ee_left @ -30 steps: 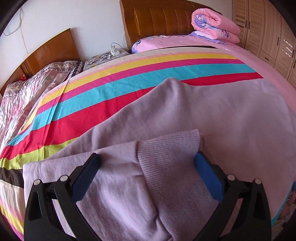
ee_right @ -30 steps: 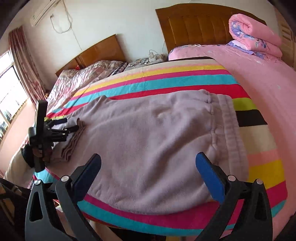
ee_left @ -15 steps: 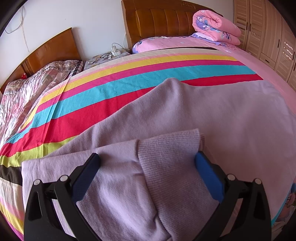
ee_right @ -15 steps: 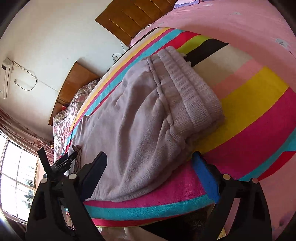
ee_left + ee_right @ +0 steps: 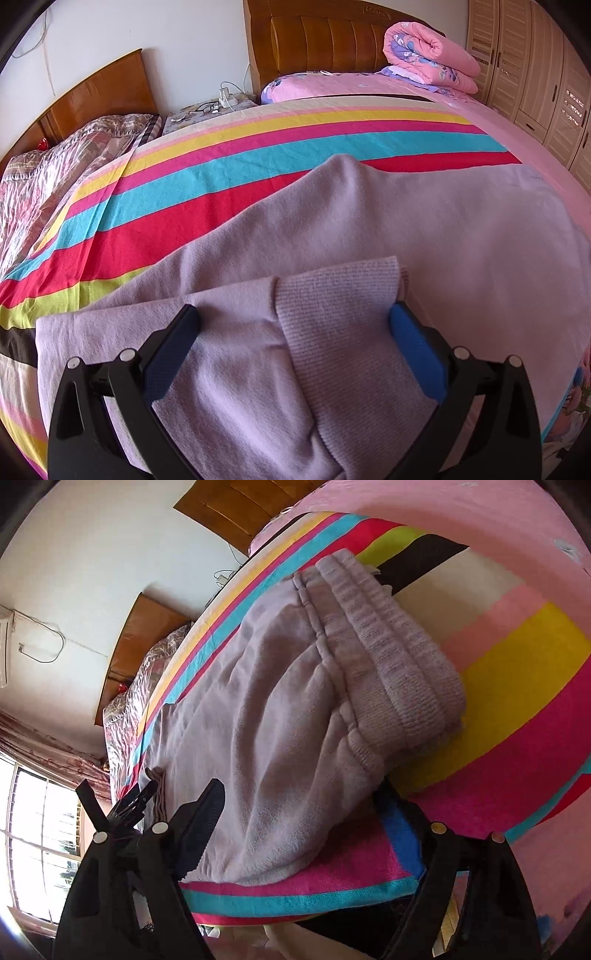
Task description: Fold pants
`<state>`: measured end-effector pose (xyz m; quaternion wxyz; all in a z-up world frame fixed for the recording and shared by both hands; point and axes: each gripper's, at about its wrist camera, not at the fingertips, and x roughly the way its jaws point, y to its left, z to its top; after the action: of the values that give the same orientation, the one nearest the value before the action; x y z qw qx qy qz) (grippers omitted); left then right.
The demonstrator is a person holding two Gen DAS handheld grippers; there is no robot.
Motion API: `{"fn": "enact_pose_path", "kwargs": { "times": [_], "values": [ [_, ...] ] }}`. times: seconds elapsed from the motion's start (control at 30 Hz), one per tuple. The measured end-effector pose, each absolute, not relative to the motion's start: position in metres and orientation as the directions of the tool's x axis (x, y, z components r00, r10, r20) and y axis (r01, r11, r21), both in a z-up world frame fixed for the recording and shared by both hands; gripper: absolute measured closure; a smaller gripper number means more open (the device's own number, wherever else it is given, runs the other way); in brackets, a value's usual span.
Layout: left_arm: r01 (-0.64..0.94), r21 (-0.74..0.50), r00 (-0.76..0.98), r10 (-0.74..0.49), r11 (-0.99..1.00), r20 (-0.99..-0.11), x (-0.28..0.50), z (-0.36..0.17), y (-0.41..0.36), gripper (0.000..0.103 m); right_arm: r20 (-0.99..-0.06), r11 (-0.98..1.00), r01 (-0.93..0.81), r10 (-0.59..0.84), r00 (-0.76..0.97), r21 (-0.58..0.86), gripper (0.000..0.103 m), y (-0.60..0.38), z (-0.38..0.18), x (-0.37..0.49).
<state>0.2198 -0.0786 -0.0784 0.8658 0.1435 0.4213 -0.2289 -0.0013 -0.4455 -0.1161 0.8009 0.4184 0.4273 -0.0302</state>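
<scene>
Lilac fleece pants (image 5: 424,229) lie spread on a striped bedsheet (image 5: 221,177). My left gripper (image 5: 291,325) stands wide open over a leg end, whose ribbed cuff (image 5: 340,306) lies between the blue pads, against the right one. In the right wrist view the pants (image 5: 266,701) run away from their ribbed waistband (image 5: 388,657). My right gripper (image 5: 300,794) is rolled and low at the bed's near edge. Its jaws are closing with the waist corner between them, and the pads are not pressing. The left gripper (image 5: 122,808) shows far off at the cuffs.
A rolled pink quilt (image 5: 428,55) sits by the wooden headboard (image 5: 314,33). A wardrobe (image 5: 535,74) stands at the right. To the left are a second bed (image 5: 55,177) and a nightstand (image 5: 207,109) with a charger. A window (image 5: 37,830) is beyond the bed.
My right gripper rolled, sank toward the waistband corner at the bed's edge, and its jaws narrowed. The left gripper and the cuff stayed where they were.
</scene>
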Motion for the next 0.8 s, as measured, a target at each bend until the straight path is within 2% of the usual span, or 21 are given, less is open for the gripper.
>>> {"fn": "enact_pose_path", "kwargs": {
  "times": [0.07, 0.13, 0.17, 0.27, 0.37, 0.43, 0.47, 0.5, 0.57, 0.67, 0.73, 0.8],
  "values": [
    [0.517, 0.055, 0.54, -0.276, 0.854, -0.795, 0.22, -0.078, -0.078, 0.001, -0.718, 0.621, 0.469, 0.23, 0.657, 0.628, 0.03, -0.455, -0.116, -0.005],
    [0.518, 0.054, 0.54, -0.277, 0.854, -0.795, 0.22, -0.078, -0.078, 0.001, -0.702, 0.578, 0.502, 0.182, 0.689, 0.643, 0.027, -0.459, -0.118, -0.007],
    [0.518, 0.054, 0.54, -0.277, 0.854, -0.795, 0.22, -0.078, -0.078, 0.001, -0.708, 0.591, 0.501, 0.179, 0.684, 0.633, 0.022, -0.455, -0.118, -0.002],
    [0.52, 0.05, 0.539, -0.282, 0.853, -0.794, 0.219, -0.077, -0.078, 0.001, -0.769, 0.721, 0.439, 0.203, 0.606, 0.536, 0.021, -0.431, -0.113, 0.015],
    [0.52, 0.049, 0.539, -0.283, 0.853, -0.794, 0.22, -0.077, -0.077, 0.001, -0.749, 0.68, 0.444, 0.241, 0.617, 0.584, 0.022, -0.436, -0.114, 0.015],
    [0.52, 0.05, 0.539, -0.282, 0.853, -0.793, 0.22, -0.076, -0.077, 0.001, -0.731, 0.661, 0.455, 0.216, 0.647, 0.597, 0.03, -0.438, -0.116, 0.014],
    [0.519, 0.049, 0.539, -0.283, 0.853, -0.793, 0.22, -0.076, -0.077, 0.001, -0.742, 0.667, 0.48, 0.169, 0.648, 0.571, 0.052, -0.436, -0.115, 0.009],
    [0.519, 0.044, 0.538, -0.286, 0.854, -0.793, 0.22, -0.076, -0.076, 0.001, -0.733, 0.65, 0.488, 0.16, 0.661, 0.582, 0.062, -0.435, -0.117, 0.005],
    [0.511, 0.024, 0.543, -0.301, 0.86, -0.784, 0.218, -0.071, -0.07, 0.001, -0.655, 0.595, 0.458, 0.158, 0.739, 0.661, 0.068, -0.436, -0.119, -0.007],
    [0.455, -0.059, 0.611, -0.36, 0.888, -0.705, 0.203, -0.039, -0.036, 0.001, -0.573, 0.627, 0.396, 0.1, 0.813, 0.671, 0.072, -0.422, -0.093, -0.012],
    [0.404, -0.097, 0.674, -0.367, 0.91, -0.641, 0.192, -0.012, -0.003, 0.001, -0.521, 0.749, 0.321, 0.039, 0.853, 0.58, 0.073, -0.393, -0.049, -0.005],
    [0.324, -0.102, 0.732, -0.317, 0.941, -0.603, 0.181, 0.007, 0.033, 0.001, -0.454, 0.868, 0.195, 0.038, 0.89, 0.456, 0.075, -0.349, 0.001, 0.012]
  ]
}}
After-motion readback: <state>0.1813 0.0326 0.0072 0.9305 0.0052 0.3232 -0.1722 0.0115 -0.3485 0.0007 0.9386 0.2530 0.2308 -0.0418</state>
